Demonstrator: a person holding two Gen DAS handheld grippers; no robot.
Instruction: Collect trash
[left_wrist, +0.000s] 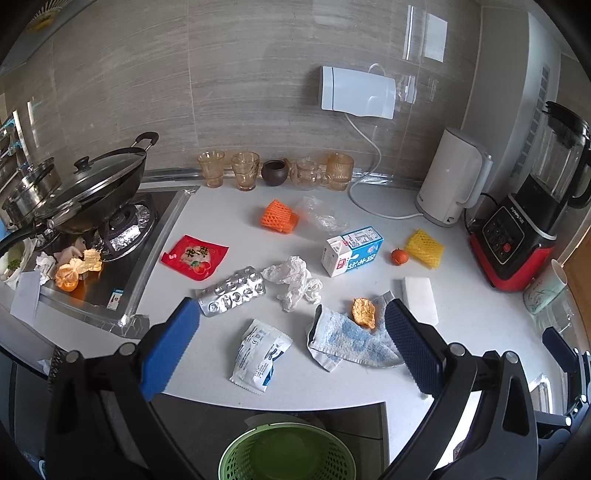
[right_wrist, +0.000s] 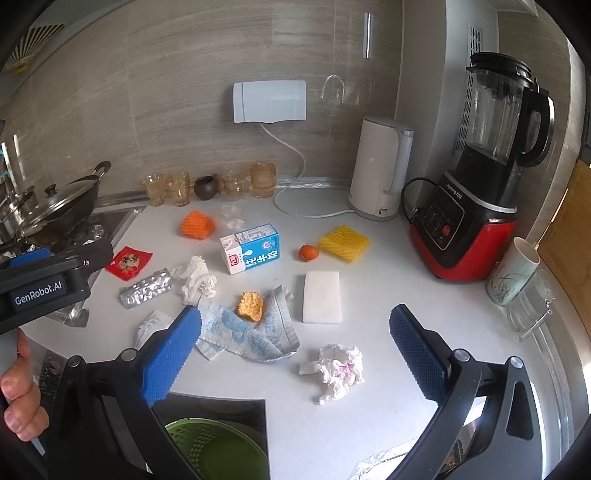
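The green bin (left_wrist: 286, 452) sits below the tabletop (left_wrist: 461, 314) edge at six o'clock; nothing shows inside it. Left gripper (left_wrist: 291, 332) and right gripper (right_wrist: 295, 343) hover with jaws apart, holding nothing. A wrapper (left_wrist: 260, 356) lies between the left jaws, a tissue (right_wrist: 334, 371) between the right.
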